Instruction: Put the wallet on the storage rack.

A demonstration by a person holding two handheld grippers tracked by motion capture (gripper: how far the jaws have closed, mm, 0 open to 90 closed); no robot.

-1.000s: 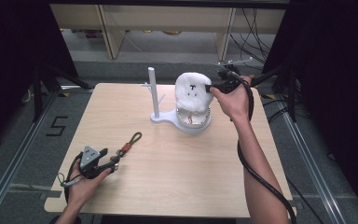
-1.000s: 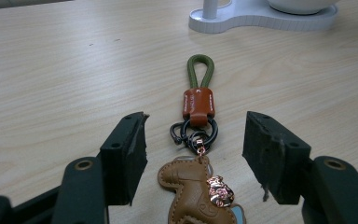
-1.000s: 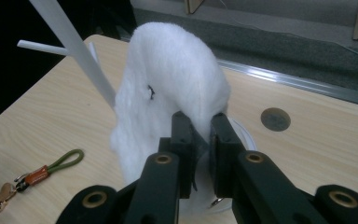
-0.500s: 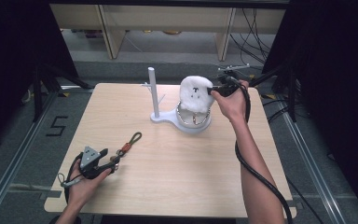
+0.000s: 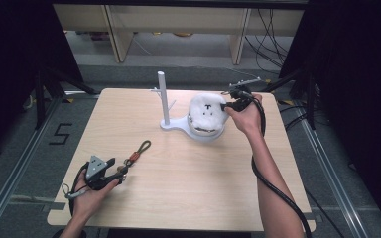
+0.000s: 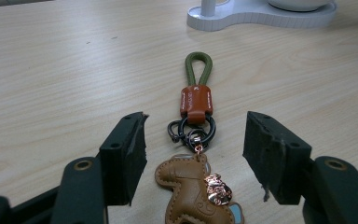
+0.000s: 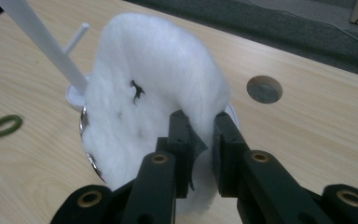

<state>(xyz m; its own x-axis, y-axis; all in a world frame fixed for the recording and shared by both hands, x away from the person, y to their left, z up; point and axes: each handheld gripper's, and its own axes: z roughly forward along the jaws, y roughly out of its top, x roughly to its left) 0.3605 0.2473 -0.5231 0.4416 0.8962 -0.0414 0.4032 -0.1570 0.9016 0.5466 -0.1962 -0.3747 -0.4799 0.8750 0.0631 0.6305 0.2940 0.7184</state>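
A white fluffy pad (image 5: 206, 113) sits tilted over the round dish of a white stand (image 5: 176, 126) at the table's far middle. My right gripper (image 5: 226, 105) is shut on the pad's right edge. In the right gripper view, the jaws (image 7: 203, 126) pinch the pad (image 7: 158, 84), which has a small dark mark on it. Near the front left, my left gripper (image 5: 120, 172) rests open on the table. A keychain (image 6: 194, 100) lies between its jaws (image 6: 193, 135), untouched; it has a green loop, an orange tab, dark rings and a brown leather charm.
The stand's thin upright post (image 5: 162, 96) with short pegs rises left of the dish. Something silvery (image 7: 83, 122) peeks from under the pad. A round hole (image 7: 264, 88) is cut in the tabletop behind the stand. Black cables trail from both grippers.
My right gripper has brought the fluffy pad down from above the stand onto the dish. The left gripper and keychain have stayed put.
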